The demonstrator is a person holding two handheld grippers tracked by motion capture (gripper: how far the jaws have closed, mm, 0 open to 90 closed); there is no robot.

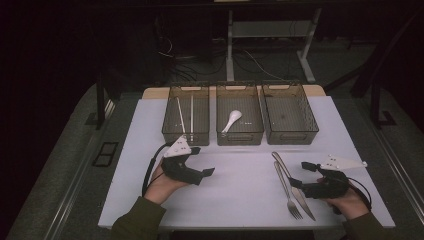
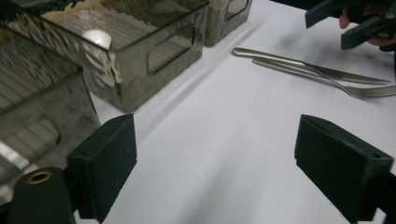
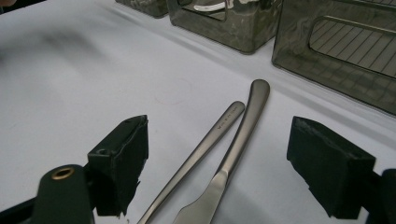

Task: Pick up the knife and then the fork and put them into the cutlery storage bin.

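Right hand-held gripper (image 1: 299,175) lower right, jaws wide open, holding nothing, knife (image 1: 292,183) & fork (image 1: 286,189) flat on counter (image 1: 240,190) btwn them, left hand-held gripper (image 1: 202,162) lower left, open, empty, 3 bins (image 1: 240,135) above.

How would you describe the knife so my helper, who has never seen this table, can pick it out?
On the white table, in front of the rightmost of three smoky bins, two steel utensils lie side by side by the right gripper. The knife has a flat blade; the fork beside it ends in tines.
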